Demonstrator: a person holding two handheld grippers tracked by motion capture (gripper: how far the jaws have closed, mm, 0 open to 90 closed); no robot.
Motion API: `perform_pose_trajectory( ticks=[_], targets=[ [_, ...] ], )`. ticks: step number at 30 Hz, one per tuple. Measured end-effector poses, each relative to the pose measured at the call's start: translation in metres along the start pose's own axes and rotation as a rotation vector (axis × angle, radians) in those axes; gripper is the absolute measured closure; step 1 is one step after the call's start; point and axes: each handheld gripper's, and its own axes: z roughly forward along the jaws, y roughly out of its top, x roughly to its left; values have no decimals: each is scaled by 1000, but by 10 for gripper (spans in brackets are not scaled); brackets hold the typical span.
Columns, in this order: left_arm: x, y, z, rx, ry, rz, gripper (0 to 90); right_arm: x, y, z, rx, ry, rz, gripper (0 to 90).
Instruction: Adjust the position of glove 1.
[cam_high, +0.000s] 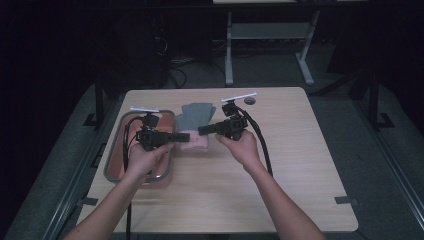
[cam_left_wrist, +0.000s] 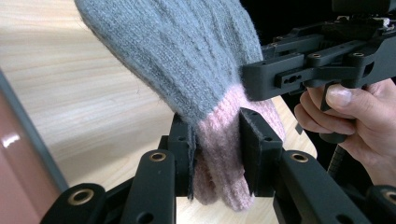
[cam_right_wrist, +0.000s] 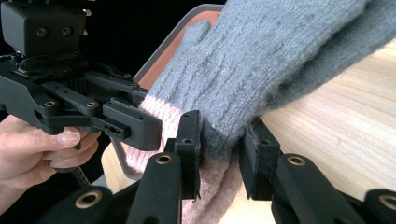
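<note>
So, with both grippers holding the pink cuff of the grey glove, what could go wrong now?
1. The left gripper and right gripper pinch the glove only at its pink cuff; pulling apart may stretch the knit or let it slip.
2. The grippers sit close together and could collide.

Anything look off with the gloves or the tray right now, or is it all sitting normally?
Nothing is spilled or damaged. The one oddity: both grippers clamp the same pink cuff of the grey glove, the left gripper and right gripper very close together. The tray sits square at the table's left edge.
</note>
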Motion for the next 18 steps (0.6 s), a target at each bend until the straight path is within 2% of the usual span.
perform_pose_trajectory(
  ticks=[12,18],
  targets=[
    [11,-1,-14,-16,9,-23,682,5,8,17,9,16,-9,710],
    [14,-1,-22,-24,10,-16,684,10,13,22,11,18,-16,710]
  ],
)
